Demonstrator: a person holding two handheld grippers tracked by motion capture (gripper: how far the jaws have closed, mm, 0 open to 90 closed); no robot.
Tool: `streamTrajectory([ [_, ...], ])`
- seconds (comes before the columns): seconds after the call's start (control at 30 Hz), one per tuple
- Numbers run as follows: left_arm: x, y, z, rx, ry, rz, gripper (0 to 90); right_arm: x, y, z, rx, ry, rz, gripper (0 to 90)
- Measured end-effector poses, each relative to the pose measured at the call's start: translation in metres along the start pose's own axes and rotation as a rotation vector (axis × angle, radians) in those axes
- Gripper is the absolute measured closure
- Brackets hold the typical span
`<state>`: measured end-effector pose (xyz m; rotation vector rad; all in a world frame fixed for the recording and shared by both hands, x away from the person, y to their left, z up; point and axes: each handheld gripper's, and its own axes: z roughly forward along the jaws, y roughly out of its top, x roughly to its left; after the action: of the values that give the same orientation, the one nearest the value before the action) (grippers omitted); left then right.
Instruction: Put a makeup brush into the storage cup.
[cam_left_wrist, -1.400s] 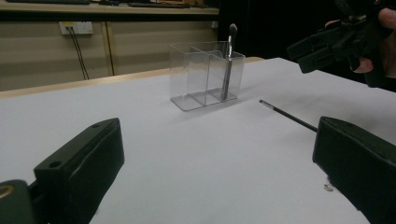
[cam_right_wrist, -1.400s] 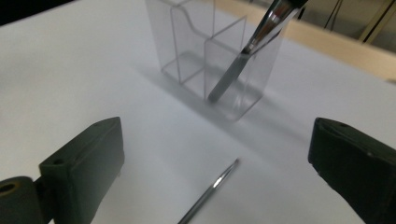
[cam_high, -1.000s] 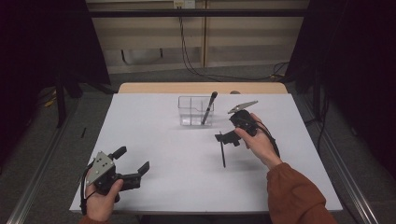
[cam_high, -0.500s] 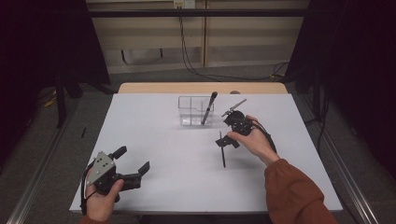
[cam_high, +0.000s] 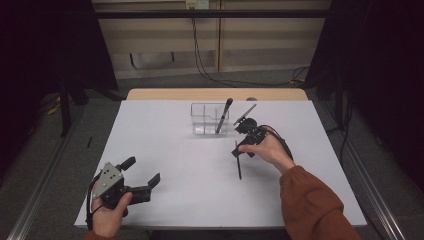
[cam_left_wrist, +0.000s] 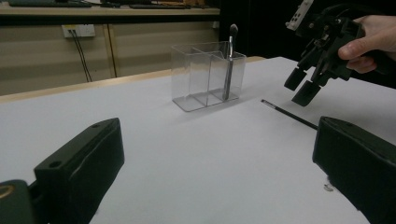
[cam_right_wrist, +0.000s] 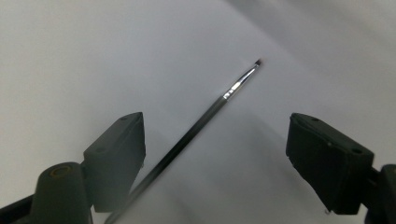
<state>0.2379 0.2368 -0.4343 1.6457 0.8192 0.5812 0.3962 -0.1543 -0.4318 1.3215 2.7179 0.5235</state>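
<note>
My right gripper (cam_right_wrist: 215, 154), jaws just narrowing but spread, straddles thin brush (cam_right_wrist: 224, 98) w/o contact; brush could skid flat on table (cam_high: 165, 150), missed pinch.

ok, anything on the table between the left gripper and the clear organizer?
Nothing: in the left gripper view the white table is bare from the left gripper to the organizer. The thin brush lies off to the side.

Right tool (cam_high: 240, 148) is pointing down toward the worktop (cam_high: 170, 150), hand wrapping its body, orange sleeve coming in from the lower right. Its 2 jaws have just been closing but are standing apart, pads pressing nothing. Left tool (cam_high: 144, 176) is sitting low near the front edge, gripped from below, jaws spread wide and holding nothing.
</note>
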Motion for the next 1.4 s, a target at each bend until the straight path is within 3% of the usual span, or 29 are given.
streamTrajectory([
  [0.5, 0.001, 0.0, 0.0, 0.003, 0.004, 0.002, 2.2, 0.003, 0.011, 0.015, 0.123, 0.018, 0.057, 45.2],
  [0.77, 0.001, -0.001, 0.0, 0.007, 0.004, 0.005, 2.2, 0.004, 0.012, 0.022, 0.15, 0.019, 0.061, 47.2],
  [1.0, 0.001, 0.0, 0.0, 0.003, -0.002, 0.008, 2.2, 0.006, 0.013, 0.025, 0.16, -0.001, 0.066, 50.5],
  [1.2, -0.001, -0.001, 0.001, 0.011, -0.003, 0.013, 2.2, 0.015, 0.014, 0.028, 0.176, -0.073, 0.044, 53.0],
  [1.4, 0.0, -0.001, 0.0, 0.009, -0.001, 0.011, 2.2, 0.018, 0.02, 0.028, 0.216, -0.078, 0.058, 60.3],
])
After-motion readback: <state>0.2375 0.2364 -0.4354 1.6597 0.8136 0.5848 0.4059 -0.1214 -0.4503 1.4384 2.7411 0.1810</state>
